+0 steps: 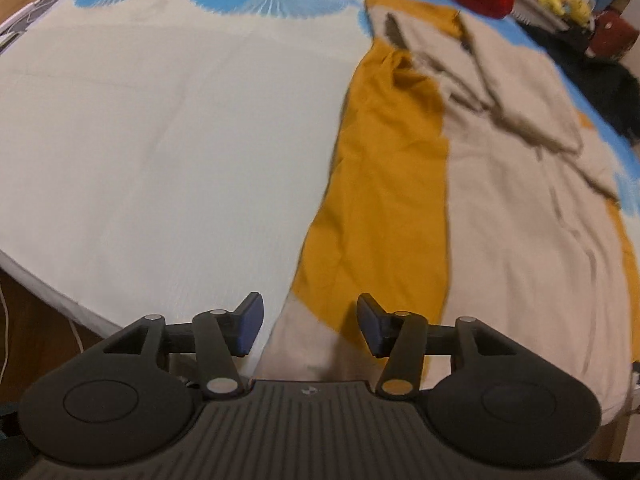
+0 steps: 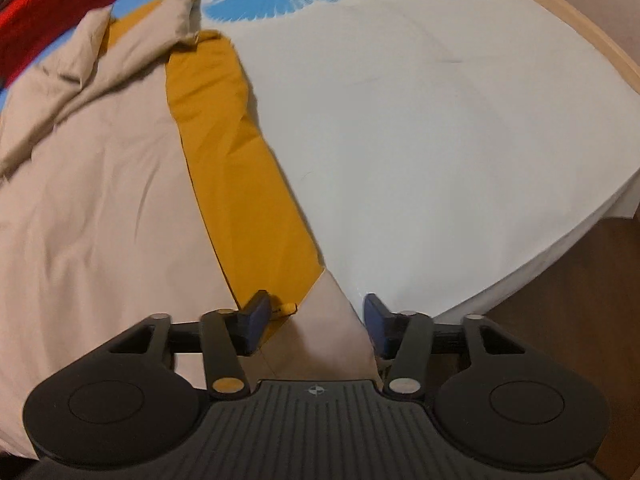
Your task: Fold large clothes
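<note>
While both grippers hang over the near edge of the bed (image 1: pixel 140 140), neither pinches anything. Left gripper (image 1: pixel 310 326): fingers (image 1: pixel 250 322) spread wide, gap empty, the beige-and-mustard garment (image 1: pixel 500 220) lying flat ahead of the tips and off toward the right finger. Its mustard panel (image 1: pixel 380 200) runs away from the gap; a beige corner sits directly under the gap. Contact with the cloth: can't tell. Right gripper (image 2: pixel 314 322): fingers (image 2: pixel 256 320) also spread, straddling the beige corner (image 2: pixel 328 320) of the same garment (image 2: pixel 100 180); left finger over the end of the mustard strip (image 2: pixel 240 168). Bulk of the garment lies beyond the left finger, bare sheet beyond the right. Red knit item (image 2: pixel 52 4) past the garment's far end.
</note>
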Demonstrator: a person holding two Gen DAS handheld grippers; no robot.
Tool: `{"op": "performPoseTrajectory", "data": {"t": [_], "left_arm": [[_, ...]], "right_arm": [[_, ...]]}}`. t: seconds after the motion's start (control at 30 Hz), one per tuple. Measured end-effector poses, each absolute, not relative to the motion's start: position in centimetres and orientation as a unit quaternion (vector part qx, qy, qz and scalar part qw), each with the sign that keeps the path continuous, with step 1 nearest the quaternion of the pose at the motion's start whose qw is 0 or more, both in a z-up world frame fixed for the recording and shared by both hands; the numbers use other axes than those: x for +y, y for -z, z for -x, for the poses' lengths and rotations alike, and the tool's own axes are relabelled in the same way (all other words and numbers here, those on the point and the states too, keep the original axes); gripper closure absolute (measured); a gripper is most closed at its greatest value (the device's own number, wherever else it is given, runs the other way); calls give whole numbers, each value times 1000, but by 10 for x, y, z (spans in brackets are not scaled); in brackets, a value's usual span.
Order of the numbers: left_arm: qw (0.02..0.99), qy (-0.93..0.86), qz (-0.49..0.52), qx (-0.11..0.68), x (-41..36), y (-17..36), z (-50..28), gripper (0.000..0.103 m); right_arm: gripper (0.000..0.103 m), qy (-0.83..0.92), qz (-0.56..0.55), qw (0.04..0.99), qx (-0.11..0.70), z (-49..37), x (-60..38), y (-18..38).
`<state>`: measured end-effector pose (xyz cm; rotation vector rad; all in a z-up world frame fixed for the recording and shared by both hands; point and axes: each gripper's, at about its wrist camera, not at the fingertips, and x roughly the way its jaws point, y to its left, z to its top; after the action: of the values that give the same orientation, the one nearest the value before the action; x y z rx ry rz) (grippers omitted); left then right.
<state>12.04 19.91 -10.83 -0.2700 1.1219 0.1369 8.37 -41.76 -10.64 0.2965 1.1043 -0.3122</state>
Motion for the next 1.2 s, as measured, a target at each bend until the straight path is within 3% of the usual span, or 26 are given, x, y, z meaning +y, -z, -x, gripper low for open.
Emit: {"op": "performPoseTrajectory", "data": {"t": [0.27, 0.33, 0.4, 0.43, 0.53, 0.6, 0.77, 0.87, 0.97, 1.2], "left_arm": [[835, -51, 88, 541, 191, 123, -123, 46], [837, -47, 87, 538, 190, 122, -123, 54], [839, -43, 91, 535, 189, 119, -122, 68], [840, -42, 94, 533, 190, 118, -121, 69], [838, -45, 103, 534, 192, 116, -120, 69], [836, -50, 110, 536, 194, 117, -121, 60], [835, -50, 92, 540, 188, 120, -123, 58], [836, -50, 92, 539, 188, 120, -123, 59], [838, -42, 92, 536, 188, 120, -123, 68], [835, -43, 113, 538, 193, 120, -125, 67]], "right_arm": [[41, 168, -122, 826, 524, -93, -410, 112], [42, 181, -122, 827, 519, -93, -410, 111], [42, 196, -119, 827, 513, -92, -416, 107], [42, 201, -120, 827, 510, -91, -417, 107], [41, 197, -126, 824, 516, -91, -420, 110], [40, 191, -128, 821, 523, -92, -420, 113], [38, 194, -132, 819, 524, -93, -422, 113], [36, 196, -131, 818, 524, -91, -423, 114], [36, 191, -133, 818, 526, -92, -422, 114], [49, 136, -130, 830, 525, -96, -408, 110]]}}
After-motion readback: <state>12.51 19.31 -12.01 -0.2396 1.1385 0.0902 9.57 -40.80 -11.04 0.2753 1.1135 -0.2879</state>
